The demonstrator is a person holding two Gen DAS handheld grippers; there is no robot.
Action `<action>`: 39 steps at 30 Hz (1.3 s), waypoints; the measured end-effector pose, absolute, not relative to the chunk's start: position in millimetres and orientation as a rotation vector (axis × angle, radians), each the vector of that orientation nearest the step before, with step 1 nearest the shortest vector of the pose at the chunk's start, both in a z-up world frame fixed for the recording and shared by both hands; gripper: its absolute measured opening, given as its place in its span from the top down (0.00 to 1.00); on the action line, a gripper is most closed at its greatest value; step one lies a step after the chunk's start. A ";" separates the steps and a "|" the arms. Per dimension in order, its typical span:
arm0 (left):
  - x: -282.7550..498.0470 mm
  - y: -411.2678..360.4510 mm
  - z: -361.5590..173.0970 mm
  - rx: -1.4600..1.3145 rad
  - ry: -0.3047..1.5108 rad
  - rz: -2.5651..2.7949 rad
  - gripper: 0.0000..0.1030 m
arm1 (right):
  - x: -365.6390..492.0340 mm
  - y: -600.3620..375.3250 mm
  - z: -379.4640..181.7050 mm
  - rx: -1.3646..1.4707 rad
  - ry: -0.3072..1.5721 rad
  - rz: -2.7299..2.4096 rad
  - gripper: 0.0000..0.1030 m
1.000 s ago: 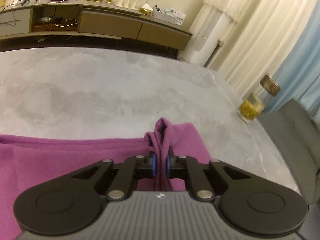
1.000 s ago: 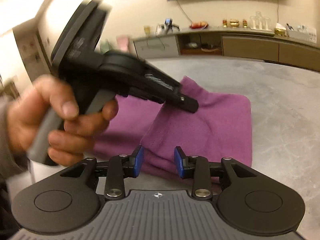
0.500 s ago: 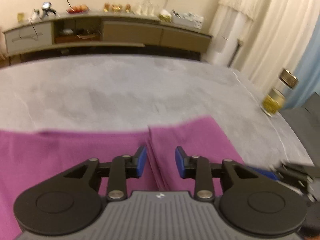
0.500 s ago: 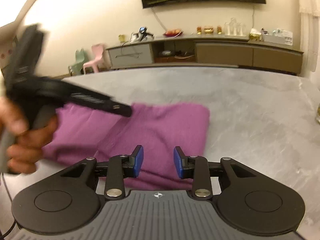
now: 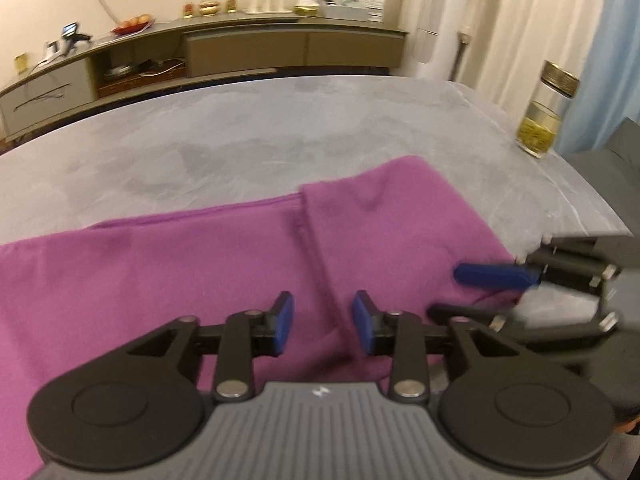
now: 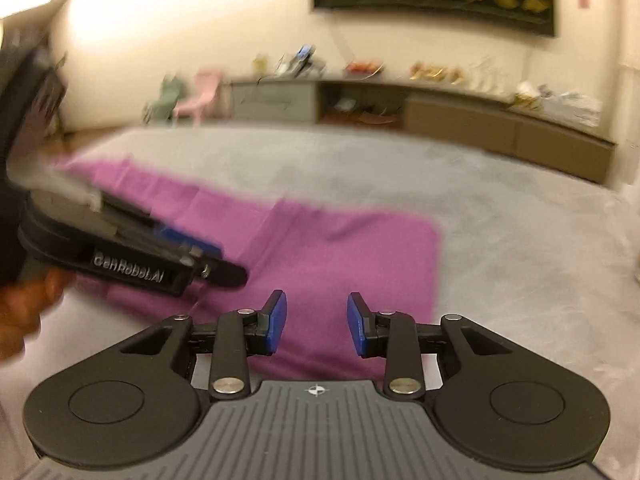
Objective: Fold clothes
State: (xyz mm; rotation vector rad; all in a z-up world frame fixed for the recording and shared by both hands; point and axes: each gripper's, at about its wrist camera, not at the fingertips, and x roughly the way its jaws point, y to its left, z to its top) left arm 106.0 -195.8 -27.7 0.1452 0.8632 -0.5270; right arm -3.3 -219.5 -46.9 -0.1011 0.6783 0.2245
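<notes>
A purple garment (image 5: 200,272) lies flat on the grey marbled table (image 5: 280,128), with one part folded over at its right side (image 5: 380,220). My left gripper (image 5: 324,320) hovers just above the fold's seam; its jaws are opening and nothing is pressed between the blue pads. My right gripper (image 6: 316,320) is open over the near right part of the garment (image 6: 340,256), holding nothing. In the left wrist view the right gripper (image 5: 460,292) reaches in from the right edge of the cloth. In the right wrist view the left gripper (image 6: 216,258) comes in from the left.
A glass jar with a gold lid (image 5: 540,128) stands near the table's right edge, next to a dark chair (image 5: 612,168). A long sideboard (image 5: 240,48) with small items runs along the far wall. A hand (image 6: 20,312) holds the left gripper's handle.
The left gripper let go of the bunched cloth it pinched; that fold now lies flat and the jaws stand apart. The right gripper has swung in close to the garment's right side.
</notes>
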 end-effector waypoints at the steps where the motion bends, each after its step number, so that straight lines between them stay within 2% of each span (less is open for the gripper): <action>1: 104.6 -186.4 -22.5 0.118 0.868 -0.523 0.64 | -2.1 -214.8 -47.5 -0.129 0.675 0.224 0.63; 6: 87.6 -128.3 -4.1 0.106 0.838 -0.468 0.65 | -4.7 -209.9 -25.4 -0.080 0.589 0.243 0.63; 10: 78.6 -56.5 -5.6 0.092 0.872 -0.337 0.66 | 12.9 -180.1 -44.6 -0.180 0.671 0.213 0.62; 12: 73.5 -11.3 -5.0 0.049 0.883 -0.266 0.65 | 14.4 -167.6 -38.4 -0.207 0.646 0.187 0.62; 14: 68.4 39.3 -5.4 -0.022 0.889 -0.184 0.60 | 14.5 -155.6 -29.3 -0.229 0.610 0.161 0.61; 17: 65.3 117.3 -8.8 -0.142 0.906 -0.031 0.56 | 32.5 -137.5 -41.9 -0.251 0.696 0.128 0.57; 18: 62.6 143.5 -10.1 -0.188 0.906 0.019 0.54 | 36.8 -131.3 -42.6 -0.263 0.706 0.110 0.51; 19: 58.7 169.7 -7.7 -0.231 0.889 0.071 0.46 | 41.2 -125.2 -43.3 -0.275 0.715 0.092 0.51; 20: 54.6 196.0 -5.2 -0.274 0.870 0.124 0.39 | 42.4 -118.4 -39.9 -0.288 0.697 0.072 0.51; 22: 47.7 245.2 -0.7 -0.343 0.829 0.221 0.33 | 36.9 -96.4 -26.0 -0.315 0.624 0.062 0.49; 25: 45.7 315.8 3.7 -0.438 0.775 0.347 0.30 | 30.2 -61.9 -10.6 -0.312 0.559 0.120 0.44; 27: 54.0 356.8 -0.7 -0.519 0.768 0.364 0.24 | 29.9 -32.2 -2.5 -0.247 0.545 0.195 0.40; 32: 81.8 407.0 -25.9 -0.680 0.796 0.315 0.21 | 35.2 64.3 11.2 -0.152 0.549 0.412 0.27; 34: 82.2 402.5 -31.5 -0.677 0.766 0.285 0.15 | 39.6 108.4 9.8 -0.141 0.558 0.486 0.27; 35: 82.3 400.3 -32.2 -0.685 0.756 0.271 0.15 | 44.0 130.3 7.8 -0.127 0.564 0.519 0.26; 36: 86.5 399.4 -32.7 -0.703 0.751 0.247 0.16 | 47.8 148.5 6.1 -0.120 0.571 0.547 0.26; 37: 89.4 396.4 -35.1 -0.715 0.743 0.213 0.25 | 53.2 166.9 5.2 -0.127 0.576 0.573 0.27; 38: 88.9 396.9 -37.8 -0.708 0.746 0.210 0.53 | 59.4 186.1 5.1 -0.147 0.572 0.594 0.27; 39: 88.3 397.4 -40.5 -0.700 0.750 0.208 0.67 | 65.6 205.4 5.2 -0.171 0.566 0.613 0.27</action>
